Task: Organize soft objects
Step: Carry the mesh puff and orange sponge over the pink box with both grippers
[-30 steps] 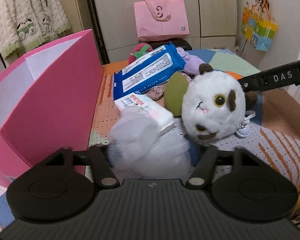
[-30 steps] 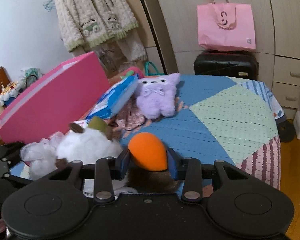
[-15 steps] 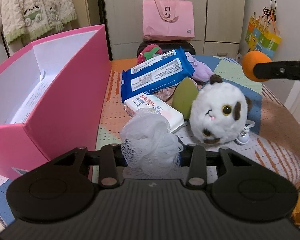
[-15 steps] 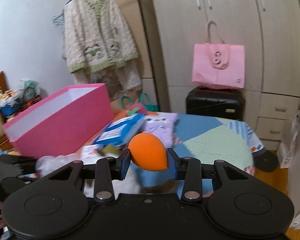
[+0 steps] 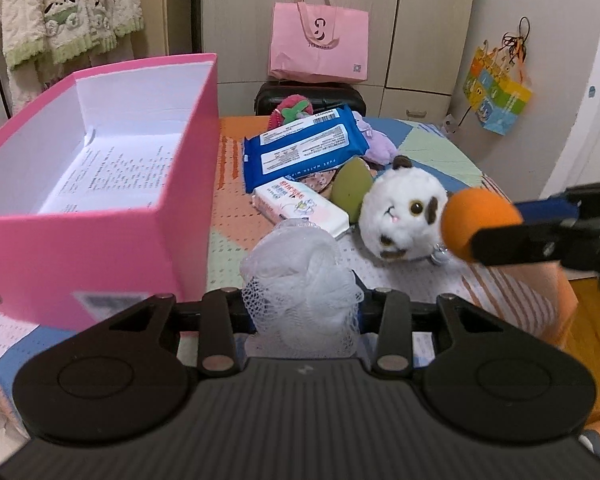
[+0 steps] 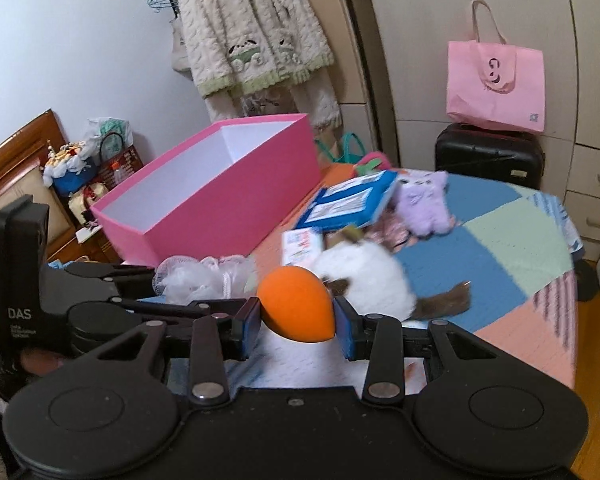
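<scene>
My left gripper (image 5: 302,312) is shut on a white mesh bath puff (image 5: 300,276), held above the bed's front edge, right of the open pink box (image 5: 100,216). My right gripper (image 6: 296,322) is shut on an orange egg-shaped sponge (image 6: 296,308); the sponge also shows in the left wrist view (image 5: 476,218), at the right. A white plush cat (image 5: 400,208), a green sponge (image 5: 350,190), a white tissue pack (image 5: 300,206), a blue wipes pack (image 5: 304,148) and a purple plush (image 6: 424,202) lie on the bed.
The pink box (image 6: 204,200) has white inner walls and a printed sheet on its floor. A pink bag (image 5: 320,40) sits on a black suitcase (image 6: 488,152) by the wardrobe. A red strawberry plush (image 5: 292,108) lies at the far bed edge. A patchwork blanket (image 6: 500,240) covers the bed.
Both grippers have risen and pulled back with their loads. The orange sponge has moved left, towards the left gripper and in front of the plush cat. The box's inside has come into view.
</scene>
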Demonstrator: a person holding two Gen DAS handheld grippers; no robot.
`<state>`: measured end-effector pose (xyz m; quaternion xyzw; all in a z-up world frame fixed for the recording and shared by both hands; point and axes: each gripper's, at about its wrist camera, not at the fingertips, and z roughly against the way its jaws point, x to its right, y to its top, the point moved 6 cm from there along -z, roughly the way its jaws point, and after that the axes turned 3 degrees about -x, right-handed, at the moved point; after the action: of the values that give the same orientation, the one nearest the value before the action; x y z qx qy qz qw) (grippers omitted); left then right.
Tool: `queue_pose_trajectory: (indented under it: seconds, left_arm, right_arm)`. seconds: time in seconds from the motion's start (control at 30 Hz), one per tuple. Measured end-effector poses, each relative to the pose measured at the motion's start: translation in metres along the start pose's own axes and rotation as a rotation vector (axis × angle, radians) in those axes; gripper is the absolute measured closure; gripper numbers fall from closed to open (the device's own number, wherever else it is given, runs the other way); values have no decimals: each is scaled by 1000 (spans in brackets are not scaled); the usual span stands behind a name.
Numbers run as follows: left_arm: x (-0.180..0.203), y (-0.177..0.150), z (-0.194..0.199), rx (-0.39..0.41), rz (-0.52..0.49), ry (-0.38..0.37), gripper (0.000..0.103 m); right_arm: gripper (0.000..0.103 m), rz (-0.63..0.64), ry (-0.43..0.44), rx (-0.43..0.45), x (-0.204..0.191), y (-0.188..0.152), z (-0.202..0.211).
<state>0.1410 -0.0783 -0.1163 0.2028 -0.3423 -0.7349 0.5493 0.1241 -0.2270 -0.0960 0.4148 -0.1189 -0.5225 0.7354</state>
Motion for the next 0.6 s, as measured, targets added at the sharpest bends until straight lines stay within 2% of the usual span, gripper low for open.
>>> queue_pose_trajectory:
  seconds: [0.17, 0.33, 0.6]
  left_arm:
    - [-6, -8, 27, 26, 2, -14, 65]
    - [-16, -12, 54, 56, 17, -42, 65]
    - [-26, -10, 92, 122, -9, 8, 65]
  right_arm:
    - [59, 18, 37, 1, -30, -11, 2]
    - [59, 33, 40, 52, -53, -14, 12]
    - [58, 75, 75, 64, -85, -9, 11]
